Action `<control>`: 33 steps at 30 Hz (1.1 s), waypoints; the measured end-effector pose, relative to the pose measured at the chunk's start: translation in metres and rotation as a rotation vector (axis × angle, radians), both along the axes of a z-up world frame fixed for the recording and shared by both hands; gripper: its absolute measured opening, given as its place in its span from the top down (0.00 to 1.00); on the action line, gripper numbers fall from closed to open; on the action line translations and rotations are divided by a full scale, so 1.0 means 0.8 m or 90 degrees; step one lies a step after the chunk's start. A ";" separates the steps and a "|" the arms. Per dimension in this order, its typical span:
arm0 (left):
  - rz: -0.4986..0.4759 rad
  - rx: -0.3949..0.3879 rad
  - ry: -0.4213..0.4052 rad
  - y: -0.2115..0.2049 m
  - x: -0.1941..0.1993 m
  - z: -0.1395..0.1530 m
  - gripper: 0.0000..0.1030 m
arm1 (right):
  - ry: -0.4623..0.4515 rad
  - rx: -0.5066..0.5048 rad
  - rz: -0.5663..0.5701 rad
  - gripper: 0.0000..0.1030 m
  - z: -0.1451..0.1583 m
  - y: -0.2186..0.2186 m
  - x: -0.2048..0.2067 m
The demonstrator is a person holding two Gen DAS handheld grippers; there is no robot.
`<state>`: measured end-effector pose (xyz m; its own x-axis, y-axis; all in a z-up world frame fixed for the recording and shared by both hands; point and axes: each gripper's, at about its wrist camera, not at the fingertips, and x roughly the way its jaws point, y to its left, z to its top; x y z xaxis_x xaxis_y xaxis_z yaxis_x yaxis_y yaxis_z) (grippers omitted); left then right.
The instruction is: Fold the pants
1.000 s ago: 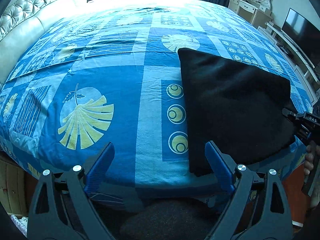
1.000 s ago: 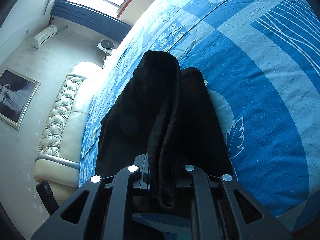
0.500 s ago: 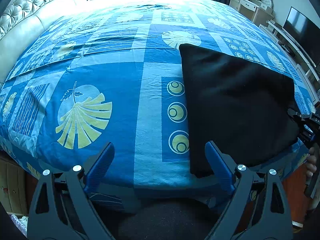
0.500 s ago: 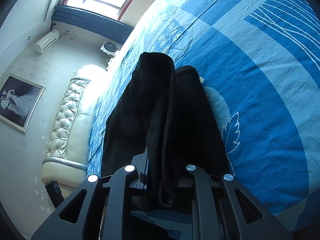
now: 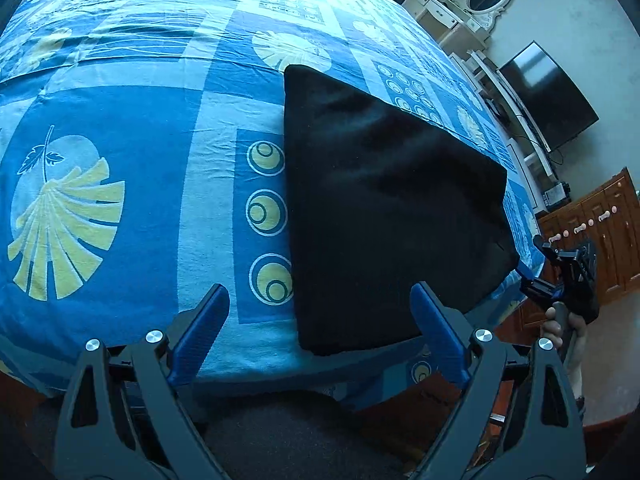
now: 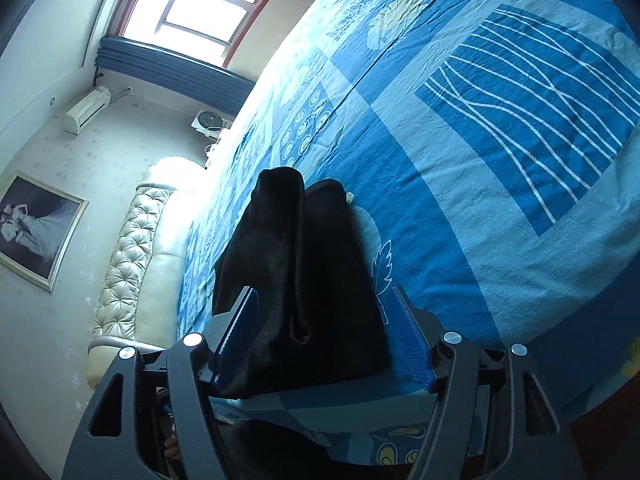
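The black pants (image 5: 384,204) lie folded into a rough rectangle on the blue patterned bed sheet (image 5: 132,140), near the bed's front edge. My left gripper (image 5: 320,320) is open and empty, hovering at the front edge with its right finger over the pants' near corner. My right gripper (image 6: 324,328) is open, its blue pads (image 6: 408,336) on either side of the pants' folded edge (image 6: 304,272) without pinching it. The right gripper also shows in the left wrist view (image 5: 560,276), at the pants' right corner.
A tufted cream headboard (image 6: 128,260) runs along the bed's far side. A TV (image 5: 548,96), a white dresser with mirror (image 5: 476,4) and a wooden cabinet (image 5: 600,236) stand to the right of the bed. The bed's front edge drops off below my grippers.
My right gripper has opened and let go of the pants' edge, which now rests on the bed. The left wrist view has turned to the right.
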<state>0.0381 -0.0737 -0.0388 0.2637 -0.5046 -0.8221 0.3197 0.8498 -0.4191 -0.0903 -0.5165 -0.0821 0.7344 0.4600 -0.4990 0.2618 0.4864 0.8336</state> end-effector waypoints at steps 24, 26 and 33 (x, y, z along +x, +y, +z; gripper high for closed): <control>-0.015 -0.140 0.124 -0.028 0.037 -0.066 0.24 | 0.014 0.013 0.066 0.33 -0.046 0.048 0.030; -0.018 -0.123 0.121 -0.033 0.035 -0.064 0.34 | 0.023 -0.005 0.069 0.49 -0.047 0.051 0.029; -0.021 -0.068 0.069 -0.039 0.028 -0.042 0.60 | 0.011 -0.001 0.065 0.59 -0.032 0.066 0.030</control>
<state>0.0604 -0.1052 -0.0723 0.1576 -0.5970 -0.7866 0.2942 0.7888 -0.5397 -0.0661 -0.4638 -0.1074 0.6749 0.5317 -0.5116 0.2248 0.5123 0.8289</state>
